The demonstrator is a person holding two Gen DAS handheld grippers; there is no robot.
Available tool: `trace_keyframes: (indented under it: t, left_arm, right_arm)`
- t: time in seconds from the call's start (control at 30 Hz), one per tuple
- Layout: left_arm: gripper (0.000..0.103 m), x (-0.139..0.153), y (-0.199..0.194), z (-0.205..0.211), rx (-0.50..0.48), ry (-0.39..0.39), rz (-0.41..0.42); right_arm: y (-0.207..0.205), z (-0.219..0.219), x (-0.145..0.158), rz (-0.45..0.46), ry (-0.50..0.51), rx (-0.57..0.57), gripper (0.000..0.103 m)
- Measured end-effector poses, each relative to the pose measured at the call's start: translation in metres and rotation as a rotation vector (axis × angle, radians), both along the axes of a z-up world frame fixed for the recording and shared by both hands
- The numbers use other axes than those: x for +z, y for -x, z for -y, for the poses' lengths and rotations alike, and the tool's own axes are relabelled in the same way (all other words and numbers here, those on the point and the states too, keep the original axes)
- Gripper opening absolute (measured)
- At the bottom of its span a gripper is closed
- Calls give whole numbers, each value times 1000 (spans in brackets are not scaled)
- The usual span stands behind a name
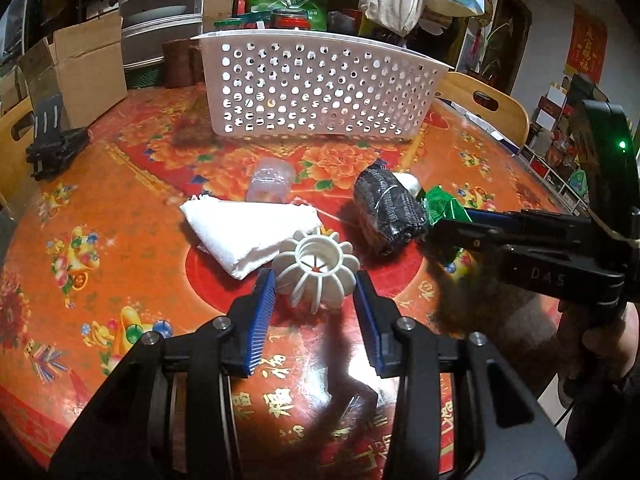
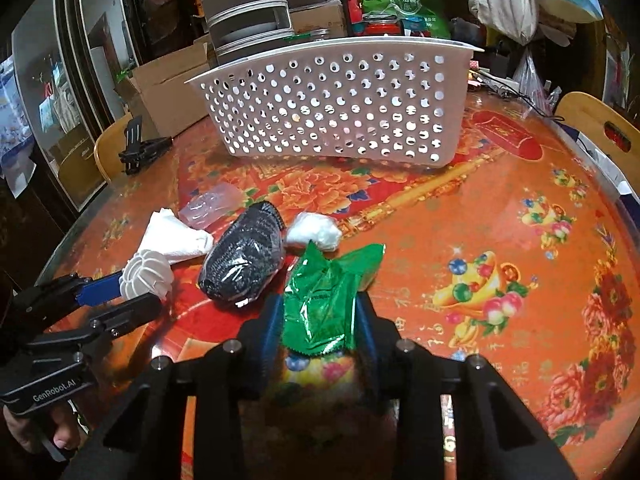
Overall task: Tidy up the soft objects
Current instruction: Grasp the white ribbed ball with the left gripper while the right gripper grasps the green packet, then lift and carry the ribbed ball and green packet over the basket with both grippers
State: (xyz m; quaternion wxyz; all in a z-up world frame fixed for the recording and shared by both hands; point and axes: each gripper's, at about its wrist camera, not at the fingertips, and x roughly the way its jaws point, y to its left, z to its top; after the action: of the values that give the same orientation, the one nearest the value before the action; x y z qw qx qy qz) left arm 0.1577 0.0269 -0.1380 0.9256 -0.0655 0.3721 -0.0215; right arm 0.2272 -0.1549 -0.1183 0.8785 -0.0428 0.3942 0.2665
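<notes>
Left gripper [image 1: 315, 280] brackets the white ribbed ball [image 1: 316, 270] with jaws parted, right gripper [image 2: 320, 316] pinches the green foil wrapper [image 2: 322, 296] between its pads; risk: slick foil slipping before reaching the perforated basket [image 2: 340, 116] ahead.

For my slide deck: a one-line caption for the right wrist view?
Right gripper closes around green foil wrapper; white perforated basket waits behind.

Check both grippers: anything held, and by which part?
Left gripper brackets the white ribbed ball at its sides, on the table; contact unclear. Right gripper has the green foil wrapper between its fingers at its near end; grip not certain.
</notes>
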Motion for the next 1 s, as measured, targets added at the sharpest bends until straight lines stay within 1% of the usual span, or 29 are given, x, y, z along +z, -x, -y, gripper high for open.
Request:
trace_keyframes:
  t: [0.27,0.6,0.83,1.0]
  left_arm:
    - [37,0,1,-8,12,32,-4]
    - [37,1,5,-12,14,49,6]
    - [37,2,9,-17,23,70,18]
    - [37,10,12,-18,23,63,40]
  right_arm:
    - [2,-1,1,9,-5,3,28]
    - [3,2,2,14,-22,0,22]
    - [5,2,5,37,-16,-4,18]
    - [10,4,8,56,-18,-5,18]
